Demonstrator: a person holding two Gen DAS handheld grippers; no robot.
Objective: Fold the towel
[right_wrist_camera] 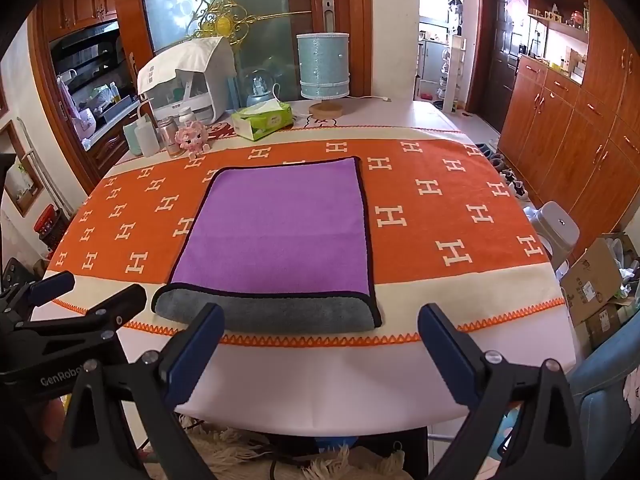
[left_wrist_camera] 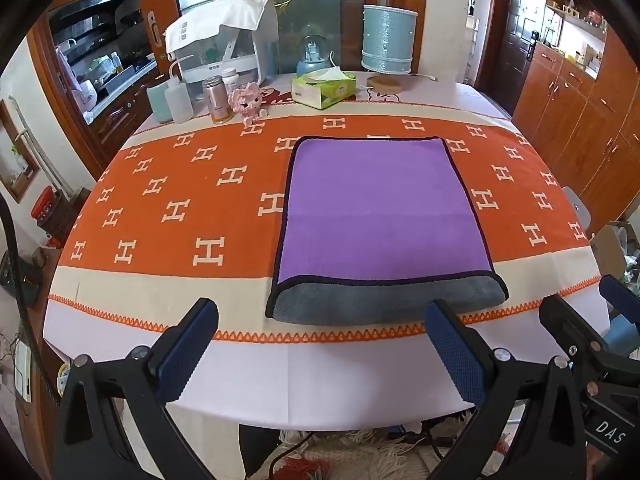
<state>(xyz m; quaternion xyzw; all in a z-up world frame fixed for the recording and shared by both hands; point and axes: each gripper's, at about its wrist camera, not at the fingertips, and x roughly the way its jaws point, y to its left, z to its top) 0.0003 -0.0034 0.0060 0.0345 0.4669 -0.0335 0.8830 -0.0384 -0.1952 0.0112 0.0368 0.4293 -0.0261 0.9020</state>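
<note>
We see the towel [left_wrist_camera: 380, 216] lying flat on the orange H-patterned cloth [left_wrist_camera: 168, 200] that covers the surface, purple face up, its dark-bound edges squared to the cloth's bands. Along the near side a strip of the grey underside [left_wrist_camera: 384, 300] shows beyond the purple edge; whether this is a fold already laid short of the edge or only a rolled-over hem, we cannot tell.

The left gripper [left_wrist_camera: 320, 344] and the right gripper [right_wrist_camera: 320, 340] both hang above the near rim of the surface, short of the towel. The jaws of each stand wide apart and hold nothing. In the left view the right gripper appears at the far right; in the right view the left gripper appears at the far left, so we judge the two to sit side by side, facing the towel's near edge. We read this as a stance for taking its two near corners together.

The tissue box [left_wrist_camera: 323, 88], bottles [left_wrist_camera: 178, 100] and lamp [left_wrist_camera: 388, 40] stand at the far side, well apart from the towel, leaving it room to be turned over.
</note>
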